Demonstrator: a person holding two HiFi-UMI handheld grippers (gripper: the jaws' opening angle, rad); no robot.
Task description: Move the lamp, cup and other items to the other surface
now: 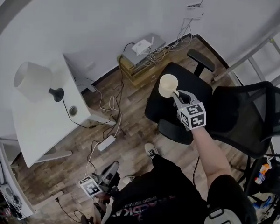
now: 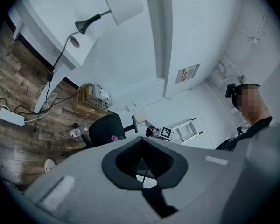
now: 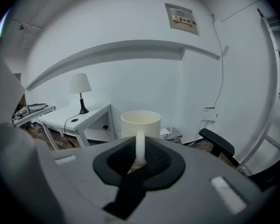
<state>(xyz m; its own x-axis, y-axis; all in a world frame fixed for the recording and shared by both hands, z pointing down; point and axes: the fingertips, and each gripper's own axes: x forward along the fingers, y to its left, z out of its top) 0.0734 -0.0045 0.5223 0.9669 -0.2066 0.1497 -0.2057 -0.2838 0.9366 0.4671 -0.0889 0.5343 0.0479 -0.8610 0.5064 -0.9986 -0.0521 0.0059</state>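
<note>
Right gripper view: right gripper (image 3: 139, 158) clamps cup (image 3: 140, 123) handle.

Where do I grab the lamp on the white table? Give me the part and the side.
Take the lamp by its thin dark stem under the shade, coming level from the open side of the table. It stands upright, the shade looks too wide for jaws, and a wall stands close behind.
</note>
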